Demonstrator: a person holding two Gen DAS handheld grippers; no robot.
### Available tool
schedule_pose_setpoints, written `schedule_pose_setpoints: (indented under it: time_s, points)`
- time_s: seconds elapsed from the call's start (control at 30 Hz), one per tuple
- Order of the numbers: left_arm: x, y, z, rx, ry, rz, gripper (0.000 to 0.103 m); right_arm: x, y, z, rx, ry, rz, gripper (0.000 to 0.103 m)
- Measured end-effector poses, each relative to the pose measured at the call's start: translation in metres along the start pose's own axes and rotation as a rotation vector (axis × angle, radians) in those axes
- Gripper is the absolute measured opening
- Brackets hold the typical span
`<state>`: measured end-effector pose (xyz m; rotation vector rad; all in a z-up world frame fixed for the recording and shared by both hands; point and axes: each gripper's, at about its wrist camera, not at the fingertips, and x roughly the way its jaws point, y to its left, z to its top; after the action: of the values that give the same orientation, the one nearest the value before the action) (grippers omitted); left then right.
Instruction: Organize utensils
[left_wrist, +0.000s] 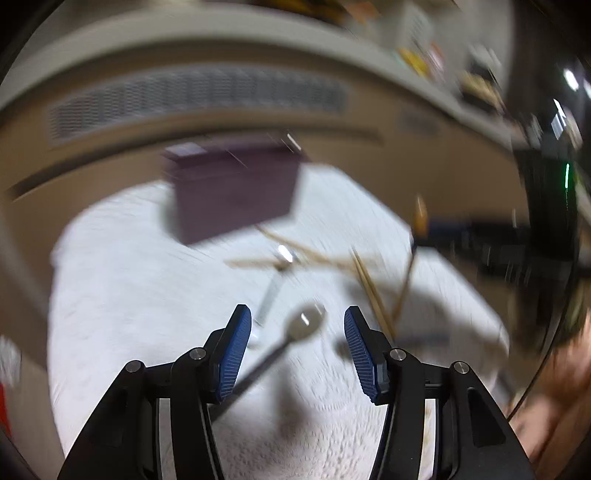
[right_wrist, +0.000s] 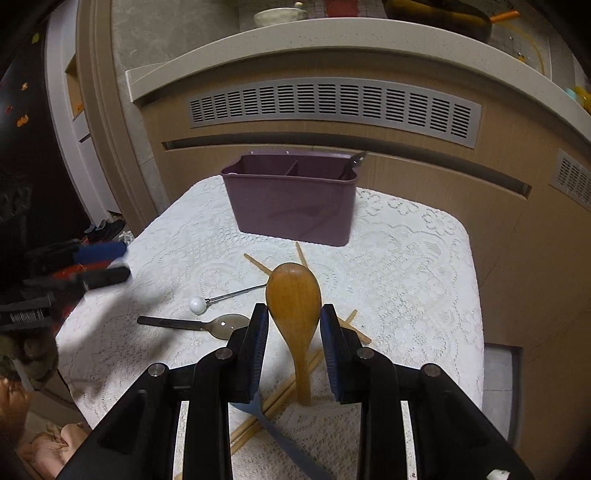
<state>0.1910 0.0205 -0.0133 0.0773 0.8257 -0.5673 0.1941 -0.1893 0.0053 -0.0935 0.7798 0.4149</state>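
My right tool (right_wrist: 293, 325) grips the wooden spoon (right_wrist: 294, 299) by its bowl, handle hanging down; the purple caddy (right_wrist: 291, 201) sits straight ahead on the worktop (right_wrist: 417, 280). My left tool (left_wrist: 297, 345) hovers open, empty, over the metal spoon (left_wrist: 306, 321).

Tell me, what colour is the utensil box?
Purple utensil box, clearest in the right wrist view.

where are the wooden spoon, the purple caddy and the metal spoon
wooden spoon (right_wrist: 293, 295), right wrist view, on its bowl between the gripper's fingers
purple caddy (right_wrist: 291, 210), right wrist view, on its front wall
metal spoon (right_wrist: 229, 325), right wrist view, on its bowl, lying on the cloth
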Motion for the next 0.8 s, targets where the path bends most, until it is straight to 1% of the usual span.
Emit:
schedule_pose_setpoints:
  time_s: [0.07, 0.13, 0.17, 0.27, 0.33, 0.4, 0.47, 0.5, 0.57, 0.67, 0.7, 0.77, 0.8]
  points:
    - [0.025, -0.012, -0.001, 0.103, 0.087, 0.026, 0.054, -0.001, -0.004, -0.001, 0.012, -0.005, 0.004, 0.026]
    - [0.042, -0.018, 0.001, 0.143, 0.136, 0.030, 0.054, -0.001, -0.006, -0.002, 0.016, -0.009, 0.004, 0.026]
    - [0.052, -0.018, 0.005, 0.143, 0.166, 0.020, 0.054, 0.000, -0.007, -0.002, 0.016, -0.009, 0.001, 0.026]
    - [0.076, -0.015, 0.012, 0.122, 0.222, 0.004, 0.053, 0.006, -0.008, -0.002, 0.017, 0.001, 0.003, 0.026]
    - [0.087, -0.011, 0.013, 0.113, 0.246, 0.007, 0.053, 0.007, -0.008, -0.004, 0.018, 0.004, 0.011, 0.026]
    - [0.101, -0.006, 0.016, 0.083, 0.287, 0.012, 0.052, 0.008, -0.009, -0.004, 0.019, 0.003, 0.014, 0.026]
    - [0.109, -0.004, 0.014, 0.064, 0.314, 0.029, 0.048, 0.008, -0.010, -0.004, 0.017, -0.002, 0.014, 0.026]
    - [0.109, -0.005, 0.014, 0.070, 0.302, 0.044, 0.047, 0.008, -0.010, -0.004, 0.013, -0.004, 0.011, 0.026]
    - [0.108, -0.008, 0.013, 0.070, 0.293, 0.070, 0.039, 0.010, -0.010, -0.004, -0.006, -0.003, 0.004, 0.026]
    - [0.101, -0.009, 0.008, 0.039, 0.249, 0.102, 0.039, 0.020, -0.013, -0.008, -0.020, 0.018, -0.008, 0.027]
    - [0.095, -0.009, 0.004, 0.014, 0.218, 0.115, 0.039, 0.024, -0.015, -0.010, -0.021, 0.026, -0.008, 0.029]
    - [0.081, -0.006, -0.002, -0.042, 0.160, 0.110, 0.038, 0.033, -0.022, -0.013, -0.012, 0.047, -0.014, 0.031]
    - [0.070, -0.004, -0.005, -0.075, 0.117, 0.108, 0.038, 0.036, -0.026, -0.013, -0.011, 0.056, -0.011, 0.033]
